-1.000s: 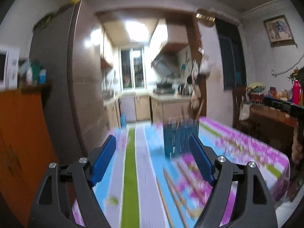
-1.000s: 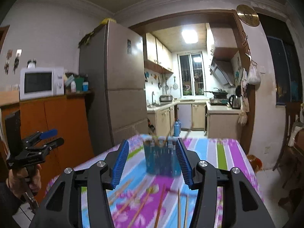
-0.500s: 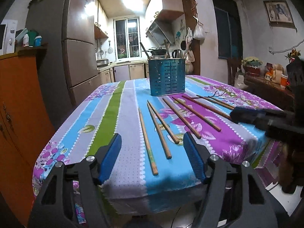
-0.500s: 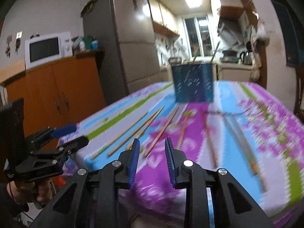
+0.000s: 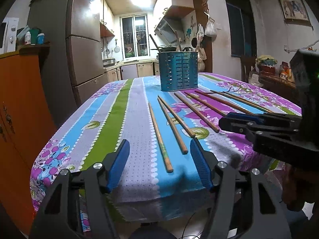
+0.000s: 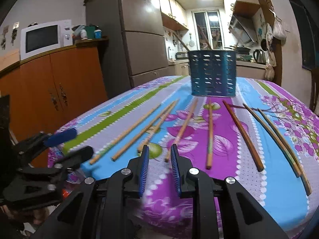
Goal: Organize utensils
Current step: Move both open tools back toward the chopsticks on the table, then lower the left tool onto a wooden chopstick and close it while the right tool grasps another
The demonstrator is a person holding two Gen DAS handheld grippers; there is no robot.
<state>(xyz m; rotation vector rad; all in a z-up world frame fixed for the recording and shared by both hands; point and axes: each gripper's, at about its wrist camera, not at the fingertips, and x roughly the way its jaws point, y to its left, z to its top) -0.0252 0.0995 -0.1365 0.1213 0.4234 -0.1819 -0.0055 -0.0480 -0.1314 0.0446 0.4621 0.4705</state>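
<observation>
Both grippers have been lowered to the near table edge. Nothing is held: the left gripper [image 5: 159,165] is half-spread, the right gripper [image 6: 158,167] narrowed, both having just been closing. Long wooden chopsticks [image 5: 173,122] lie loose before the perforated blue metal holder [image 5: 178,70]. Neighbouring sticks could be nudged or rolled off by a misaligned closure.

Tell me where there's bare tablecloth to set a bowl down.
Free: the green and pale-blue stripes left of the leftmost chopstick, and the cloth left of the blue holder. Crowded: the fan of chopsticks before the holder.
</observation>
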